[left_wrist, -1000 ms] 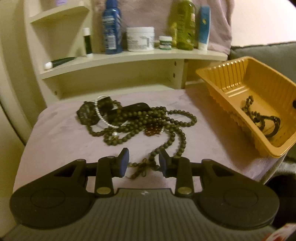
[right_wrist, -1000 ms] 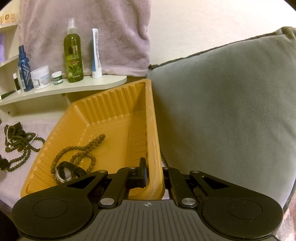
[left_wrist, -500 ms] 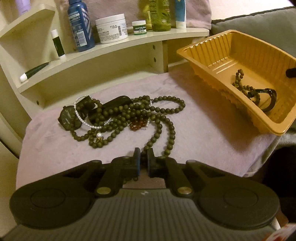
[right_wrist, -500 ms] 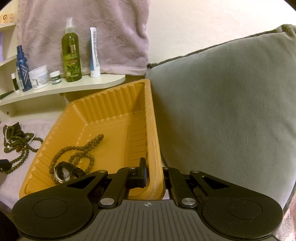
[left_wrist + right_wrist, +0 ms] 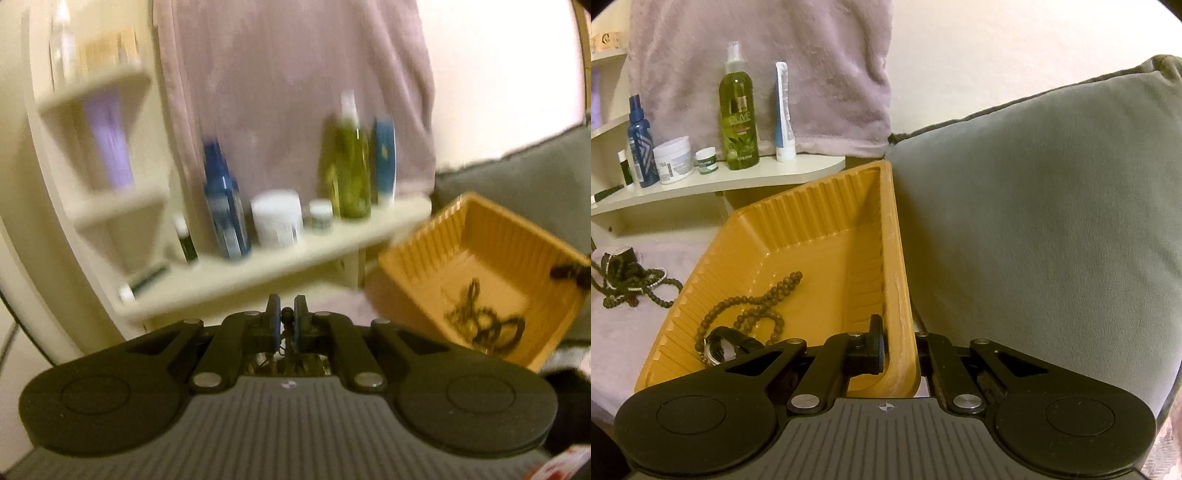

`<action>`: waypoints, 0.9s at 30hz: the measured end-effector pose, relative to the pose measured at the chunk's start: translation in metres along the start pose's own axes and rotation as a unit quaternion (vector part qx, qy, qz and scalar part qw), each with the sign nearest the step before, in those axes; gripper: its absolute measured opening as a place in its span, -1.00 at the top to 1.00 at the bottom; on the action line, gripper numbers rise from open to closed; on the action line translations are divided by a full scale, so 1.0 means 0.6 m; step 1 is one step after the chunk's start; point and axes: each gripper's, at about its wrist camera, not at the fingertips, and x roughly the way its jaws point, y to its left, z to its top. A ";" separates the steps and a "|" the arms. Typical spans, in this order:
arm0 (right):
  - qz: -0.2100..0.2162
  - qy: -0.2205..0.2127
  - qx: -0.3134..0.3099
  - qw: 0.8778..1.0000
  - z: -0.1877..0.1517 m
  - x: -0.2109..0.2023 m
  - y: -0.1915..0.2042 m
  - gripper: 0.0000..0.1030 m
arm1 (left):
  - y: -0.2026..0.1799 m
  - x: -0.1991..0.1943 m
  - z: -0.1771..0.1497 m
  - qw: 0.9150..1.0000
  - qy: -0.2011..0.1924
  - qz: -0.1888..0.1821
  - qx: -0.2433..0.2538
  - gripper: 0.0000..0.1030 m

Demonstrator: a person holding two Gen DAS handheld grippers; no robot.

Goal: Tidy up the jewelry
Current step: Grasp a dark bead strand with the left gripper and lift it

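In the blurred left wrist view my left gripper [image 5: 285,314] is raised and shut on a strand of dark green beads [image 5: 285,352], which dangles under the fingers. The orange tray [image 5: 436,251] sits lower right, with a bead bracelet and a watch [image 5: 484,325] inside. My right gripper [image 5: 899,334] is shut on the right wall of the orange tray [image 5: 820,221], one finger [image 5: 876,343] inside and the other hidden outside. In that tray lie a bead bracelet [image 5: 753,306] and a dark watch [image 5: 720,345]. The remaining jewelry pile [image 5: 628,282] rests on the lilac cloth at left.
A cream shelf [image 5: 738,177] behind carries a blue bottle [image 5: 641,147], a white jar [image 5: 674,158], a green spray bottle [image 5: 738,122] and a tube [image 5: 783,114]. A grey cushion [image 5: 1034,221] presses against the tray's right side. A lilac towel [image 5: 775,55] hangs at the back.
My left gripper closed on the bead strand, then rose sharply with it, so its view swung up from the cloth to the shelf. The right gripper and tray stayed still.
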 end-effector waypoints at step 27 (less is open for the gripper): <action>0.004 -0.010 0.001 1.000 0.003 -0.012 0.005 0.92 | 0.002 -0.131 0.271 0.983 -0.172 -0.001 0.065 0.88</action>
